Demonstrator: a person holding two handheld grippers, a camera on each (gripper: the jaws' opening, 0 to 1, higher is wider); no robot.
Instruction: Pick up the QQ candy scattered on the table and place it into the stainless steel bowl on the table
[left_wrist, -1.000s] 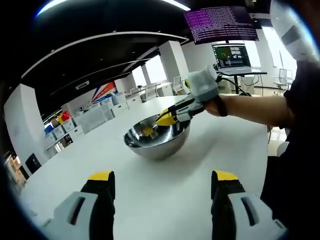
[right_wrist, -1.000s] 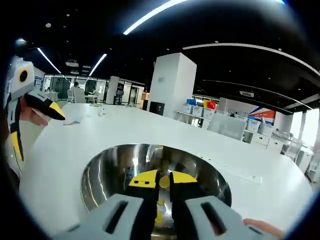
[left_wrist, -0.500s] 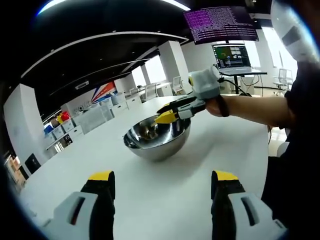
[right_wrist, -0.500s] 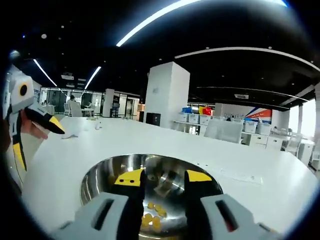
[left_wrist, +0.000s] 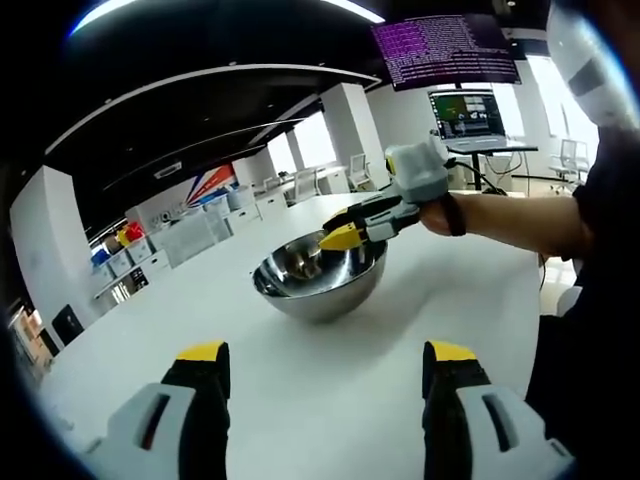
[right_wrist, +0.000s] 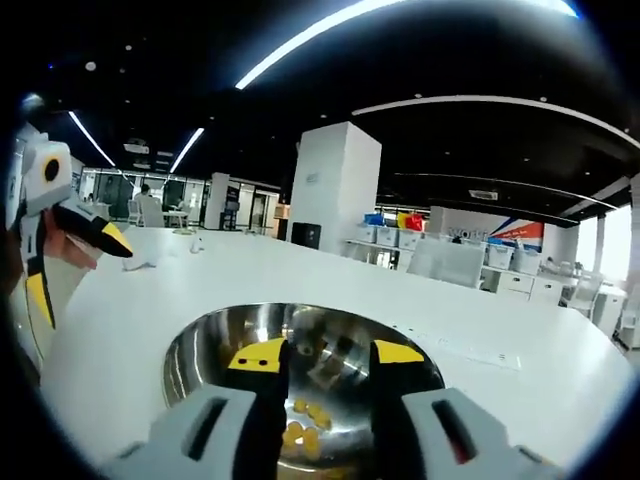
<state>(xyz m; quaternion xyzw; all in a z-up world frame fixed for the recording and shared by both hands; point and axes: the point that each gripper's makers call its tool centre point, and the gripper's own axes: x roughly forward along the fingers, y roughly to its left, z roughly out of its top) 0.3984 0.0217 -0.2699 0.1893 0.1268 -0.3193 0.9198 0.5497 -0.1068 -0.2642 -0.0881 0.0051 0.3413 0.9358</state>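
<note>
A stainless steel bowl (left_wrist: 318, 282) stands on the white table (left_wrist: 300, 390). In the right gripper view several yellow QQ candies (right_wrist: 305, 430) lie at the bottom of the bowl (right_wrist: 200, 350). My right gripper (right_wrist: 326, 354) hovers just above the bowl, open, with nothing between its yellow-tipped jaws. In the left gripper view that right gripper (left_wrist: 345, 232) hangs over the bowl's near-right rim, held by a person's hand. My left gripper (left_wrist: 327, 352) stands open well short of the bowl, above bare table. It enters the right gripper view at the left as the left gripper (right_wrist: 60, 225).
A person's arm (left_wrist: 510, 215) reaches in from the right. A monitor and laptop (left_wrist: 465, 115) stand at the table's far end. Small white scraps (right_wrist: 150, 262) lie on the far tabletop. White chairs and shelves with coloured bins line the background.
The right gripper opened over the bowl and let a candy fall in, then rose slightly and drew back toward the rim. The left gripper has stayed put.
</note>
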